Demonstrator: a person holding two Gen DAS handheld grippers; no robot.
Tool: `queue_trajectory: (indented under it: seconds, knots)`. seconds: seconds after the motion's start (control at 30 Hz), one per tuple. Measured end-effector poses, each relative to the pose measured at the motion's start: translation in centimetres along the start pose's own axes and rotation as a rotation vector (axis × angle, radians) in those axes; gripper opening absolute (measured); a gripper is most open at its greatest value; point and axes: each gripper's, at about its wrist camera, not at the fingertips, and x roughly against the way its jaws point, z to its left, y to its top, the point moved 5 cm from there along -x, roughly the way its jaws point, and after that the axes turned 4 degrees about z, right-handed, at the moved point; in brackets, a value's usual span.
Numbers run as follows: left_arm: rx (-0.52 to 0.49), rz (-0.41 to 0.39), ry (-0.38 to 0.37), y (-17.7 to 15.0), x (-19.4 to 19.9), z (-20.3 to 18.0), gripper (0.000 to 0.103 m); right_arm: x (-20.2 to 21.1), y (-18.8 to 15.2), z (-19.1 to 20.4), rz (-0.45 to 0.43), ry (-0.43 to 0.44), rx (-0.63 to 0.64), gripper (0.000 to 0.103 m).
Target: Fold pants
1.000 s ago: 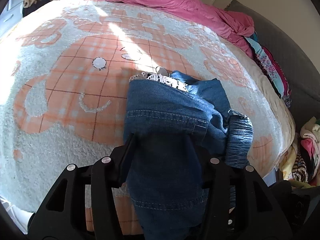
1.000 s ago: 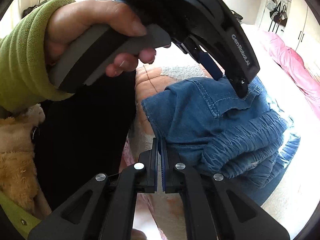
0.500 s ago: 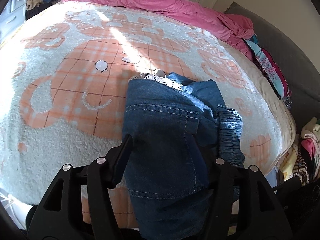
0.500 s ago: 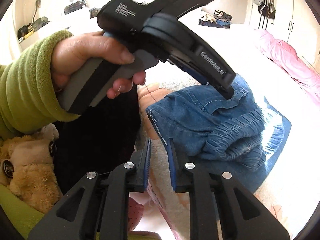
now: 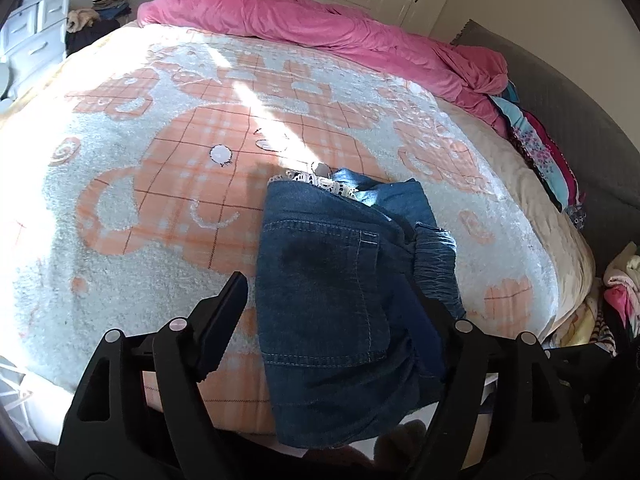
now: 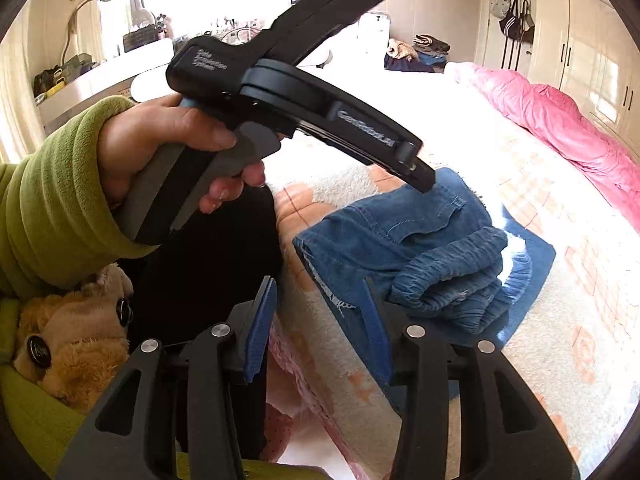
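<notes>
Pants folded on blanket, long axis toward pink quilt

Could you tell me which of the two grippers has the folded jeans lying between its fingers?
The left gripper: its opening fingers straddle the jeans, whereas the right gripper, also opening, frames only blanket.

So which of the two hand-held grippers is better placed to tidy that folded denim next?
Probably the left gripper: its opening jaws straddle the folded pants, one finger on either side. The right gripper, also opening, holds nothing and sits at the pile's frayed corner, by the bed edge.
</notes>
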Motion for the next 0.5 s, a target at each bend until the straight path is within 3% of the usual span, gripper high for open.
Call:
queue_trajectory:
  seconds: [0.1, 0.13, 0.17, 0.4, 0.5]
  knots:
    - [-0.003, -0.016, 0.006, 0.1, 0.8, -0.1, 0.074, 0.9, 0.1, 0.0, -0.015, -0.008, -0.009, 0.043]
    - [-0.002, -0.02, 0.008, 0.1, 1.0, -0.2, 0.076, 1.2, 0.1, -0.1, -0.022, -0.016, -0.015, 0.059]
    - [0.001, -0.024, 0.007, 0.1, 1.2, -0.2, 0.078, 1.7, 0.1, -0.1, -0.034, -0.024, -0.022, 0.07]
    - [-0.006, -0.048, 0.016, 0.0, 2.6, -0.5, 0.081, 2.3, 0.8, -1.5, -0.096, -0.063, -0.07, 0.073]
    - [-0.003, -0.058, 0.019, -0.1, 3.1, -0.5, 0.088, 3.5, 1.0, -2.4, -0.134, -0.096, -0.098, 0.076]
